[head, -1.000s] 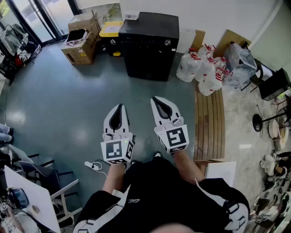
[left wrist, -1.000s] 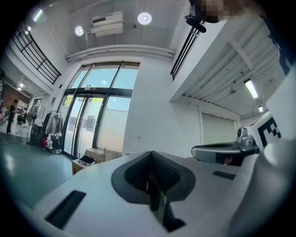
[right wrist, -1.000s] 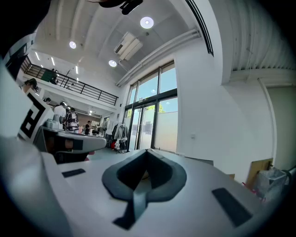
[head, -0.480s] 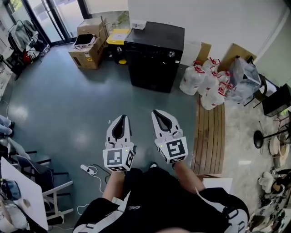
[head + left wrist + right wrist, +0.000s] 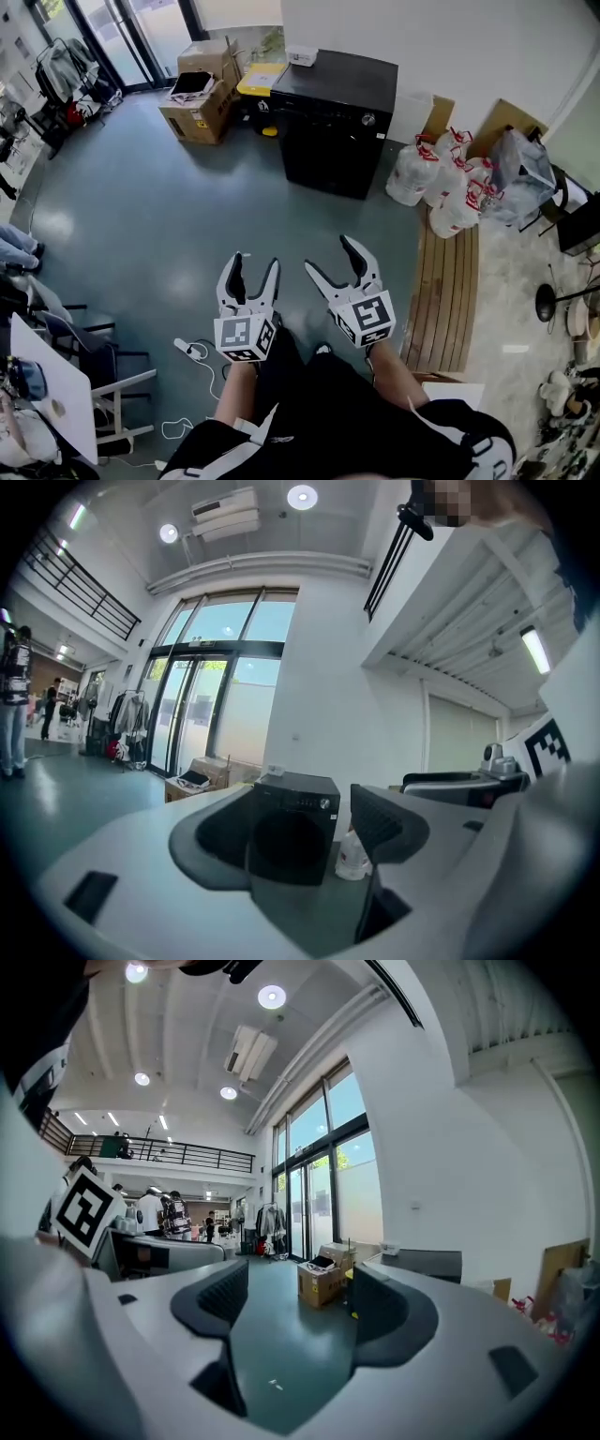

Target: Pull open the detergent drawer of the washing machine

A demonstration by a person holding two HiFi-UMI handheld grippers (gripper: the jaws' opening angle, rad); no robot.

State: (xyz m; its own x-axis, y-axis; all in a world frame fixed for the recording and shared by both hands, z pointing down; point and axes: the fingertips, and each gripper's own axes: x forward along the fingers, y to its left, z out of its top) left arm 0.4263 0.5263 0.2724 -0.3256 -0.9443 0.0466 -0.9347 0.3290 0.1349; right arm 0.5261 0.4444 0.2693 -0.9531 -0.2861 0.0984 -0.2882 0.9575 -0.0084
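Note:
The black front-loading washing machine [image 5: 337,122] stands against the white back wall, several steps away across the floor. In the left gripper view the washing machine [image 5: 295,827] shows straight ahead between the jaws, its control strip along the top; the drawer is too small to make out. My left gripper [image 5: 254,267] and right gripper [image 5: 330,258] are held side by side low in front of the person, far from the machine. Both sets of jaws are opening, with nothing between them. The right gripper [image 5: 300,1312] looks past the machine's top edge [image 5: 422,1262] toward the glass doors.
Cardboard boxes [image 5: 202,94] and a yellow-lidded bin [image 5: 262,80] sit left of the machine, and tied white bags [image 5: 450,187] to its right. A slatted wooden bench [image 5: 455,281] runs along the right. A power strip with cable [image 5: 192,349] lies by a chair [image 5: 103,366].
Both grippers have gone from shut to wide open. They have sunk a little and drawn closer to the person.

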